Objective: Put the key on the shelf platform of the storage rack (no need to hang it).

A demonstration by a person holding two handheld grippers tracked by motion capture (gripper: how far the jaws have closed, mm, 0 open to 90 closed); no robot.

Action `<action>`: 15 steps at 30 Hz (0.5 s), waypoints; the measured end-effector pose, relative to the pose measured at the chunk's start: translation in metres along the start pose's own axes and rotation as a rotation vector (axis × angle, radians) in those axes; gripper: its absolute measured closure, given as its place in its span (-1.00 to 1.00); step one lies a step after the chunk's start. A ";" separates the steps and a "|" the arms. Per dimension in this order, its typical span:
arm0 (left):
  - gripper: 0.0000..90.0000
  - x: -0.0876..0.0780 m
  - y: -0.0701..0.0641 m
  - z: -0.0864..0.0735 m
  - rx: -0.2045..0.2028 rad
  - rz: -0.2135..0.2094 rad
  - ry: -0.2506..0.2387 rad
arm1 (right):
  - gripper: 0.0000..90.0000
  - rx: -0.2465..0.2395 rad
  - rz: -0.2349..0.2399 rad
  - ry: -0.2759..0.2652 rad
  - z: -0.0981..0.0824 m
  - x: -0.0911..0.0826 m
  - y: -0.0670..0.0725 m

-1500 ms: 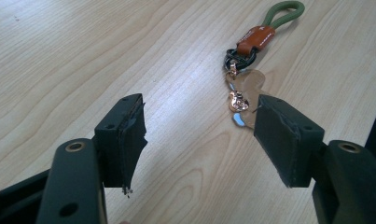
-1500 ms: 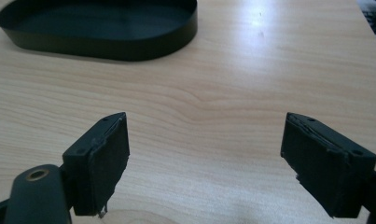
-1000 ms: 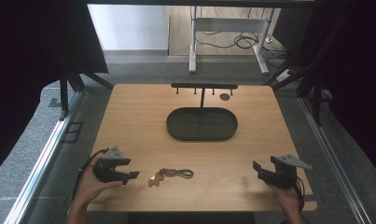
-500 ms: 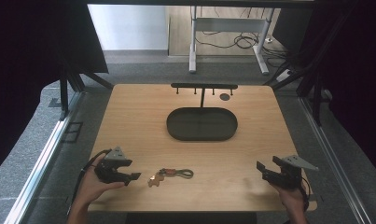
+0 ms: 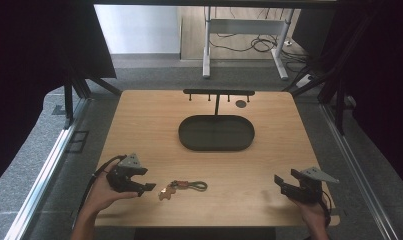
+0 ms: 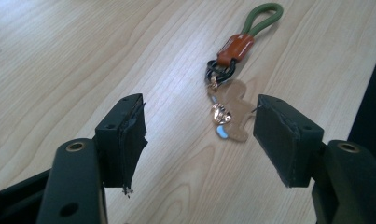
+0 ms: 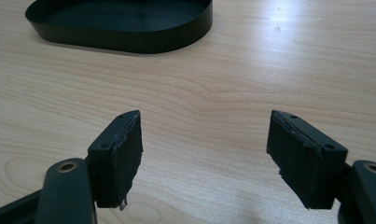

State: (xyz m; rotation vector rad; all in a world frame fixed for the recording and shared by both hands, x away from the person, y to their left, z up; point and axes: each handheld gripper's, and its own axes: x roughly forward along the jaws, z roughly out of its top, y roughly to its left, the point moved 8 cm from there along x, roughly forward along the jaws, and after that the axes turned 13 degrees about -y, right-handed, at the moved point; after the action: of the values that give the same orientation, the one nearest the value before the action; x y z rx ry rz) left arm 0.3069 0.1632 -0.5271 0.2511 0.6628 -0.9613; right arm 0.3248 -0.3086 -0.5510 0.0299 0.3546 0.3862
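A keychain (image 5: 181,187) is seen lying flat on the wooden table (image 5: 154,125), near the front edge and a little left of the middle. It is made of a green cord loop (image 6: 264,15), an orange-brown sleeve (image 6: 235,46), a dark ring (image 6: 219,72) and a flat tan figure-shaped tag (image 6: 236,112) with a small shiny charm (image 6: 220,113) on it. In the high view the loop end is pointed to the right and the tag end to the left.

The left gripper (image 5: 148,181) is held by the left hand (image 5: 101,192) just beside the tag end of the keychain, without touching it. In the left gripper view (image 6: 199,135) its jaws are spread wide and nothing is held between them; the tag is seen in the gap between the pads, a little beyond them and closer to the right one.

The right gripper (image 5: 280,183) is held by the right hand (image 5: 311,212) near the front right corner of the table, well apart from the keychain. In the right gripper view (image 7: 204,151) its jaws are also spread wide, with only bare wood between them.

A dark oval tray (image 5: 189,142) is placed at the middle of the table, beyond the keychain. Behind it a black rack (image 5: 218,92) with small pegs is standing, and a small dark round disc (image 5: 241,104) is lying just beside its right end.
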 end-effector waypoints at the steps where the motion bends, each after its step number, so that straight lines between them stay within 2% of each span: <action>1: -0.22 0.000 0.000 0.000 0.000 0.000 0.000 | -0.40 -0.001 -0.001 0.000 0.000 -0.001 0.000; 7: -0.21 0.002 -0.006 0.014 0.035 -0.018 0.013 | -0.38 -0.001 -0.005 -0.006 0.002 -0.003 -0.001; 15: -0.21 0.005 -0.008 0.021 0.060 -0.032 0.028 | -0.37 -0.008 0.005 0.007 -0.001 -0.002 0.001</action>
State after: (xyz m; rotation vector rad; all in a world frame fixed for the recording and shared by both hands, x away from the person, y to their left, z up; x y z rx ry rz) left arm 0.3110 0.1449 -0.5134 0.3087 0.6657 -1.0107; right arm 0.3225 -0.3082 -0.5513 0.0215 0.3600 0.3932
